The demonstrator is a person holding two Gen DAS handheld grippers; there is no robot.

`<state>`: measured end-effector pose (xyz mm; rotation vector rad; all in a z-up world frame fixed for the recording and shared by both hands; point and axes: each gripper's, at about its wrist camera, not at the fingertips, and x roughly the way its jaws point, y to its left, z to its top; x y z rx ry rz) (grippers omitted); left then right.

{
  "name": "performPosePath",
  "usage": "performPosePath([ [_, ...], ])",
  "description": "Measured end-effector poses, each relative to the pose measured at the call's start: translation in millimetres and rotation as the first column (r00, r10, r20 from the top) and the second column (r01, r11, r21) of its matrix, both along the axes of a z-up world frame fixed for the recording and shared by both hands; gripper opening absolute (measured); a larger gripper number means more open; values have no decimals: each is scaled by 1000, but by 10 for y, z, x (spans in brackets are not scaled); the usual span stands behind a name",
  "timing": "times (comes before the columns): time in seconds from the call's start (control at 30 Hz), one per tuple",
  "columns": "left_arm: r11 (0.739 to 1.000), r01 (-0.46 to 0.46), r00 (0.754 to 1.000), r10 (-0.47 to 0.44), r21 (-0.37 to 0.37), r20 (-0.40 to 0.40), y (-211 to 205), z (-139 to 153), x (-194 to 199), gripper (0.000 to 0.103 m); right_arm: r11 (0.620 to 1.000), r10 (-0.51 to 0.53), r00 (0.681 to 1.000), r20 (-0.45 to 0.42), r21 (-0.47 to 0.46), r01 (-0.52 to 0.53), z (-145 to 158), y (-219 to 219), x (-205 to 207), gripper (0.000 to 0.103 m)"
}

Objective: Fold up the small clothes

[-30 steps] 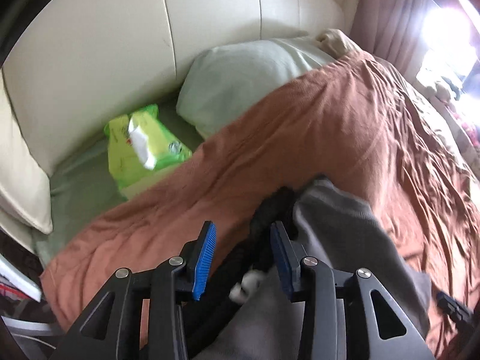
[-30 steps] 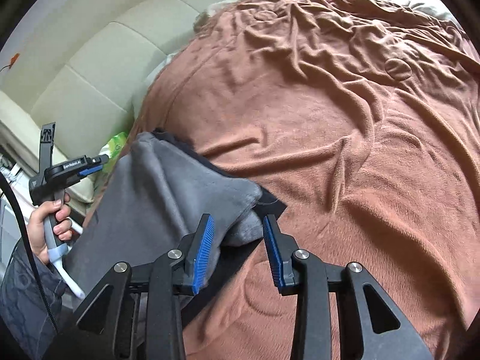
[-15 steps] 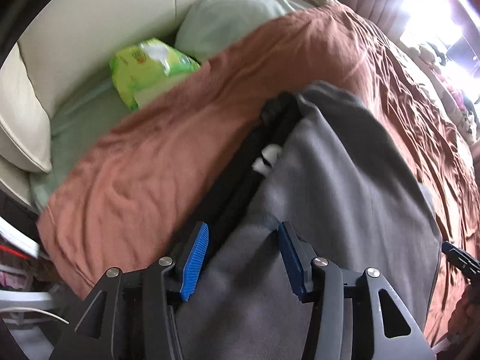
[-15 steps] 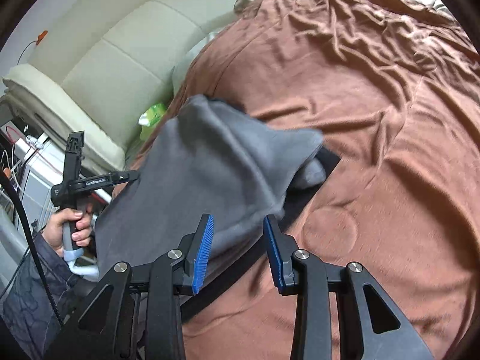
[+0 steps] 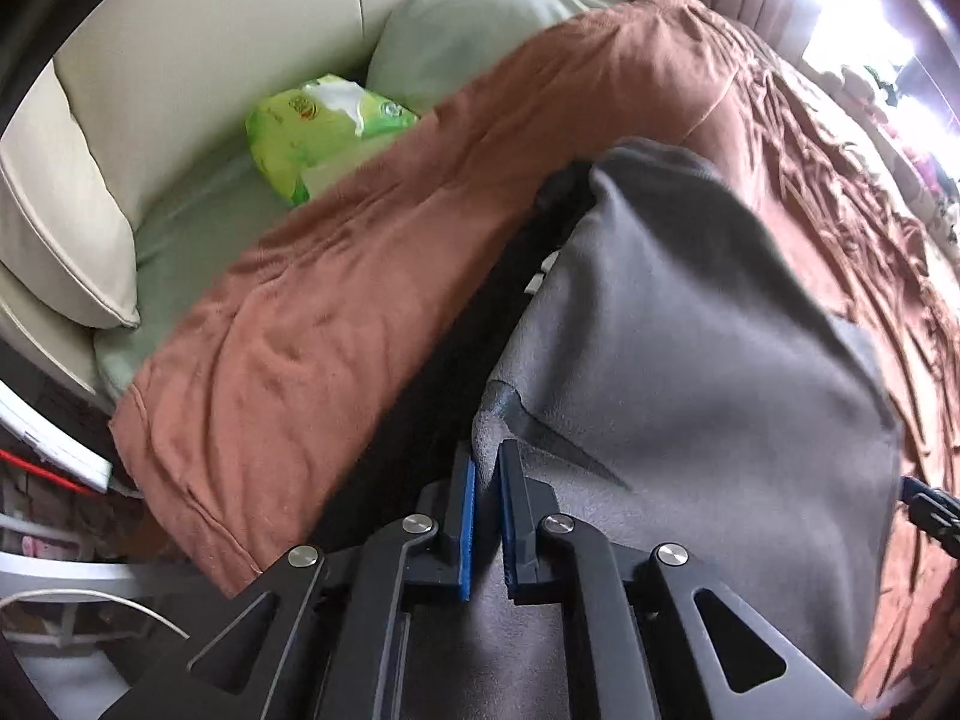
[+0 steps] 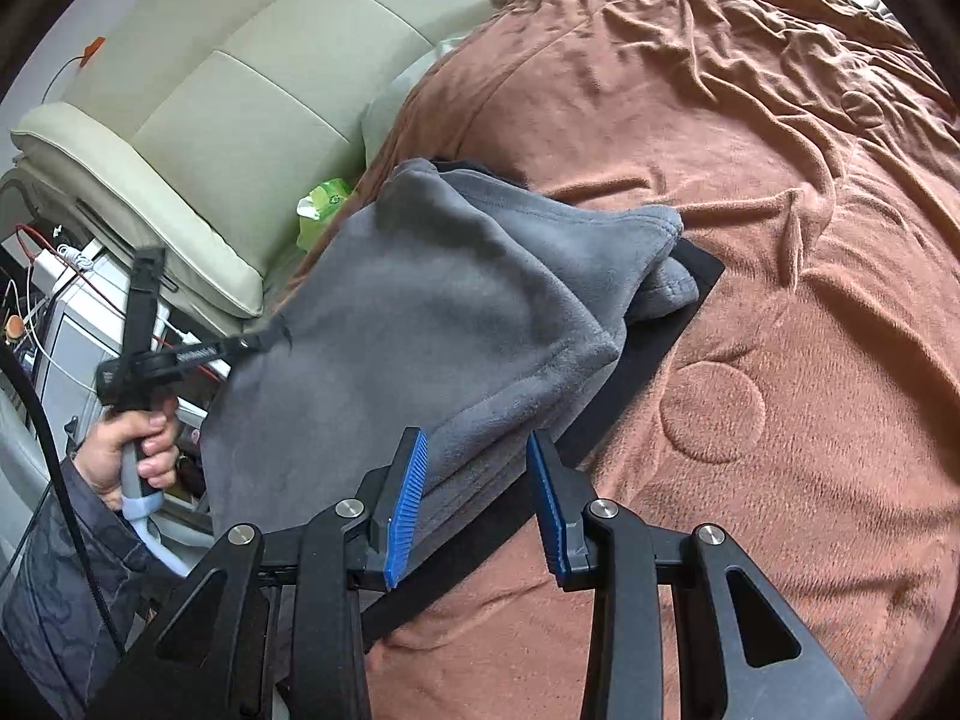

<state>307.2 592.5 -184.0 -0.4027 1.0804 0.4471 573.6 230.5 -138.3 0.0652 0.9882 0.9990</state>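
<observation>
grey fleece garment (image 5: pixel 690 324): lying on the brown blanket (image 6: pixel 780 192) on the bed, black piece (image 6: pixel 654 330) under it
left fingers (image 5: pixel 487 498): were spread half a second ago, now pressed onto the near corner of the fleece, so I've got my pinch
right fingers (image 6: pixel 477 504): still spread, straddling the other near edge, not biting yet
what it means: one corner secured, I reckon the right needs to close before I can lift and fold
nearby: green wipes pack (image 5: pixel 324 126) by the pillow (image 5: pixel 480 36), well apart

L claw (image 5: pixel 487 468) pinched closed; R claw (image 6: pixel 477 450) wide apart.
</observation>
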Motion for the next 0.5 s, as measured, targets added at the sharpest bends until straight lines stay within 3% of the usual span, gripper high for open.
performPosePath([
  [0.17,998,-31,1000,31,49,1,-110,81,-95,27,1000,7,997,79,4,-7,138,-43,-125,32],
  [0.3,996,-64,998,63,67,15,-151,148,-338,28,997,59,992,108,37,-63,232,45,-231,32],
  [0.5,992,-112,993,110,54,39,-156,139,-719,28,994,113,981,158,-13,-113,170,349,-194,32],
])
